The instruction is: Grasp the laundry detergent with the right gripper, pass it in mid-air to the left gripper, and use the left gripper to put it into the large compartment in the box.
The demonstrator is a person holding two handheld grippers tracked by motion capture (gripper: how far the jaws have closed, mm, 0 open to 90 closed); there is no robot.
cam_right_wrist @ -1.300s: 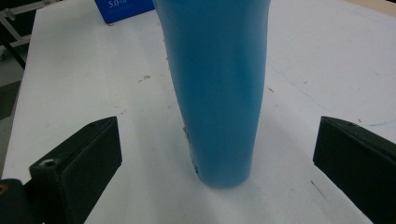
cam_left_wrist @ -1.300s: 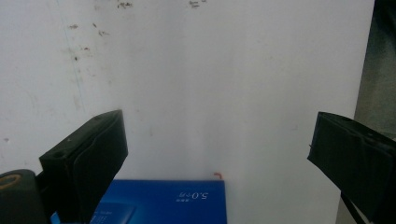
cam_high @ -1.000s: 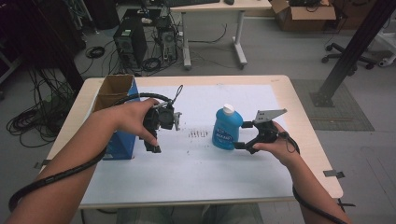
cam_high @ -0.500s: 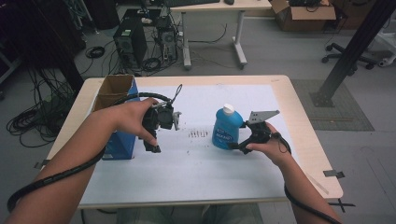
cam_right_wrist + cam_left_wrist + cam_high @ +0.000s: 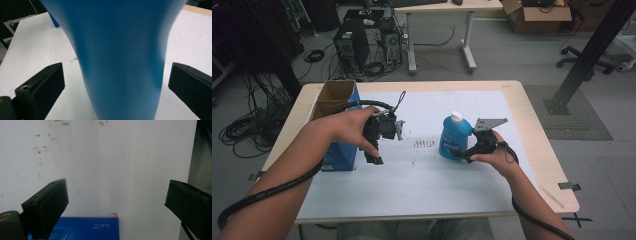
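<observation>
A blue bottle (image 5: 454, 140) with a white cap stands upright right of the table's middle. My right gripper (image 5: 460, 154) reaches its base from the right; in the right gripper view the bottle (image 5: 120, 57) stands between the wide-apart jaws, neither pad touching it. My left gripper (image 5: 374, 158) is held above the sheet at centre-left, pointing down and towards the person, open with nothing between its jaws. The left gripper view looks onto the white sheet (image 5: 112, 165) and the blue box (image 5: 87, 228) edge below.
An open blue cardboard box (image 5: 337, 125) stands at the table's left edge, beside the left hand. A white sheet (image 5: 422, 175) covers the wooden table (image 5: 532, 130), with small dark marks (image 5: 424, 143) at its middle. Computers, cables and desks lie on the floor beyond.
My right gripper has slid left along the table until its jaws stand on both sides of the bottle's base. The left gripper has hardly moved.
</observation>
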